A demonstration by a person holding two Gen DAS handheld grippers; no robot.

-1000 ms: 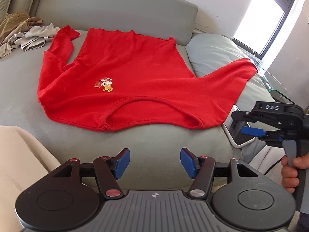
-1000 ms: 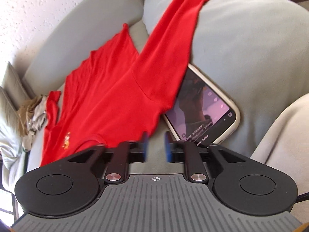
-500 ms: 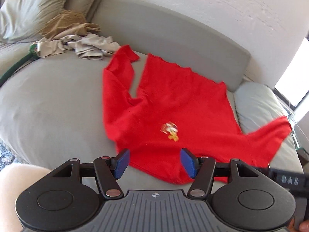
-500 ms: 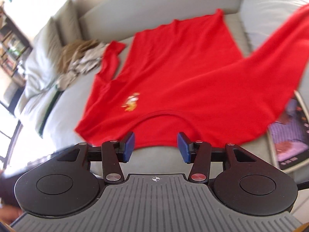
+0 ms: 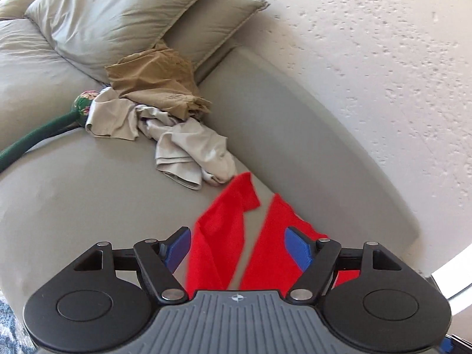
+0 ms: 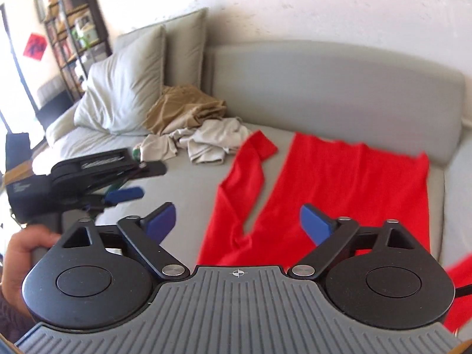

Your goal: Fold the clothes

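Observation:
A red long-sleeved shirt (image 6: 348, 183) lies spread flat on the grey sofa seat (image 6: 188, 183), its left sleeve (image 6: 244, 174) bent back toward the body. My right gripper (image 6: 239, 221) hovers above the shirt's near left part; its jaws are opening wide and nothing is between them. In the left wrist view only that sleeve (image 5: 227, 227) and the shirt's edge (image 5: 277, 242) show, beyond my left gripper (image 5: 240, 249). Its jaws are opening too, above the cloth and pressing on nothing. The right wrist view shows the left gripper (image 6: 126, 183) from the side, at the left.
A crumpled pile of beige and tan clothes (image 5: 165, 118) lies at the far left of the seat, against a grey pillow (image 5: 112, 20). A green hose-like thing (image 5: 38, 132) lies beside the pile. The sofa's backrest (image 6: 324, 73) runs behind the shirt. A bookshelf (image 6: 70, 26) stands far left.
Both grippers have swung left and risen, away from the phone and right sleeve toward the shirt's left sleeve. The right jaws have gone from nearly shut to wide; the left have widened.

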